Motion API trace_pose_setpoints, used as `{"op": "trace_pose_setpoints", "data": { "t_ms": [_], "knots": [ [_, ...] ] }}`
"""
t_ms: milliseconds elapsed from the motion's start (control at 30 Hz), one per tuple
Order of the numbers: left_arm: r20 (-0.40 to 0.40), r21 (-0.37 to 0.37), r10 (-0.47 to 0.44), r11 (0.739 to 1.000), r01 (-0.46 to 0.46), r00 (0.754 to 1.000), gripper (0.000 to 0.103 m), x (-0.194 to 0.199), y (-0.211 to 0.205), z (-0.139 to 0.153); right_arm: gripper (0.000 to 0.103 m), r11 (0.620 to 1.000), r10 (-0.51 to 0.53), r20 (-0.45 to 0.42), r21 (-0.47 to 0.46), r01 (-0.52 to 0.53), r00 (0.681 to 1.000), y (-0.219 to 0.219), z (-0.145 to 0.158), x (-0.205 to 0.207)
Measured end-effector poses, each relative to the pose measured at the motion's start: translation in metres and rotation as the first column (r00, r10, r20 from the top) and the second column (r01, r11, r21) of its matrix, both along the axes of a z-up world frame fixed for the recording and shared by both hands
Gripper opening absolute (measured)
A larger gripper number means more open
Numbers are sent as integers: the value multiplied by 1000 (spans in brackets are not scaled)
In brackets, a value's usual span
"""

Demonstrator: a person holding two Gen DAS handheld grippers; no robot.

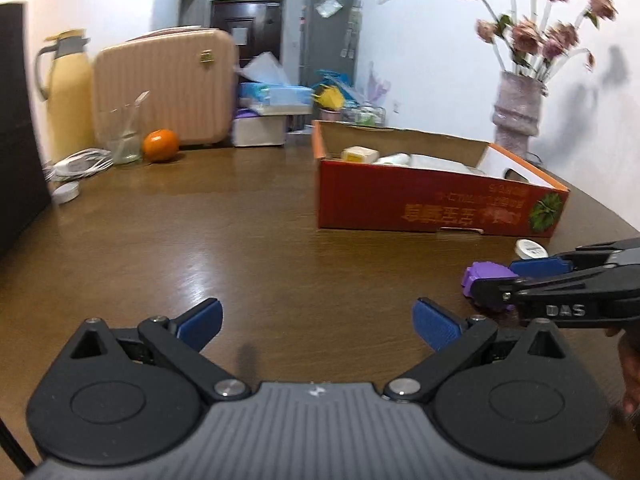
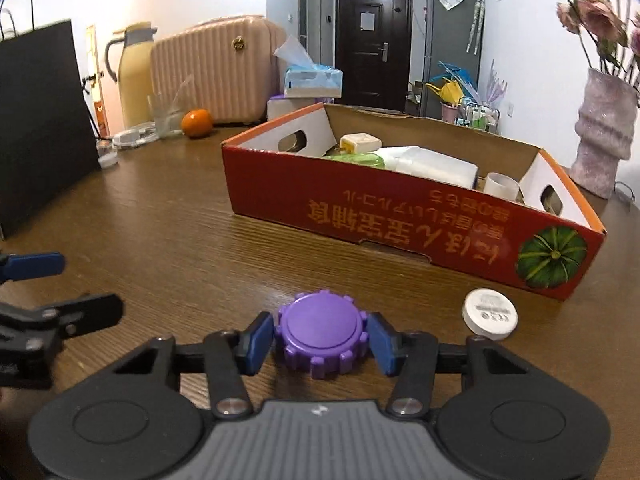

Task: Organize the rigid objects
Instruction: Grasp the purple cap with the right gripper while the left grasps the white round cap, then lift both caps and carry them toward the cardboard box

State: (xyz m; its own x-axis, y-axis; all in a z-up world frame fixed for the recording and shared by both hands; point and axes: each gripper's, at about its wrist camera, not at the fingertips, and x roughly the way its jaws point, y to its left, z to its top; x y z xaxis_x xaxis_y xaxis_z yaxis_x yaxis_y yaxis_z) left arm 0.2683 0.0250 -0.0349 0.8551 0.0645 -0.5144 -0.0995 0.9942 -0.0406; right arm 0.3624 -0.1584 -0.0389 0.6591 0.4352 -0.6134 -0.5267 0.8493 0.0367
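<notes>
A purple gear-shaped lid (image 2: pixel 322 332) sits on the wooden table (image 2: pixel 180 248) between the blue pads of my right gripper (image 2: pixel 320 338), which is shut on it. The lid also shows in the left wrist view (image 1: pixel 480 276), with the right gripper (image 1: pixel 516 276) around it. A white round cap (image 2: pixel 490 314) lies just right of it, in front of the red cardboard box (image 2: pixel 400 224). The box holds a cream container (image 2: pixel 360 142), a white bottle (image 2: pixel 432 164) and a cup (image 2: pixel 500 186). My left gripper (image 1: pixel 318 320) is open and empty above bare table.
At the table's back stand a pink suitcase (image 2: pixel 216 68), a yellow jug (image 2: pixel 134 76), a glass (image 2: pixel 166 114), an orange (image 2: pixel 197 123), tissue boxes (image 2: pixel 310 80) and a white cable (image 2: pixel 132 136). A black bag (image 2: pixel 40 120) is at left, a vase of flowers (image 2: pixel 604 128) at right.
</notes>
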Motion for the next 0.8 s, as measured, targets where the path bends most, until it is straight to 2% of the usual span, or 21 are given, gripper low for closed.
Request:
{"op": "trace_pose_setpoints", "data": {
  "t_ms": [67,200,367,467,533,567,600,633,733,800],
  "knots": [
    [-18,4,-69,998,69,997,103,16,-16,3,51,999,-23,17,24,22,1000,-17,3,-6],
    [-34,7,-193,981,193,981,103,52,-61,7,51,986,-164,36,49,162,986,-78,4,-16],
    [-62,25,-334,941,336,940,103,100,-133,4,51,931,-363,18,54,362,931,-155,-1,-29],
    [-95,10,-397,917,400,913,100,126,-164,-4,51,921,-388,19,47,387,921,-178,-5,-36],
    [-127,2,-422,905,426,898,79,139,-177,-12,51,920,-390,34,38,389,920,-186,-4,-39],
    [-158,0,-409,910,414,899,68,146,-182,-16,51,921,-390,38,38,389,920,-190,-4,-38],
    [-148,26,-388,918,396,910,50,146,-185,-18,51,921,-390,41,44,388,920,-193,-3,-38],
    [-142,45,-393,914,402,909,40,144,-187,-19,51,921,-388,42,51,386,921,-195,-3,-37],
    [-150,19,-396,915,403,906,40,142,-187,-18,51,927,-372,46,65,368,927,-194,-2,-31],
    [-152,32,-398,913,407,905,40,138,-189,-18,51,931,-360,43,76,357,932,-194,0,-30]
  ]
}}
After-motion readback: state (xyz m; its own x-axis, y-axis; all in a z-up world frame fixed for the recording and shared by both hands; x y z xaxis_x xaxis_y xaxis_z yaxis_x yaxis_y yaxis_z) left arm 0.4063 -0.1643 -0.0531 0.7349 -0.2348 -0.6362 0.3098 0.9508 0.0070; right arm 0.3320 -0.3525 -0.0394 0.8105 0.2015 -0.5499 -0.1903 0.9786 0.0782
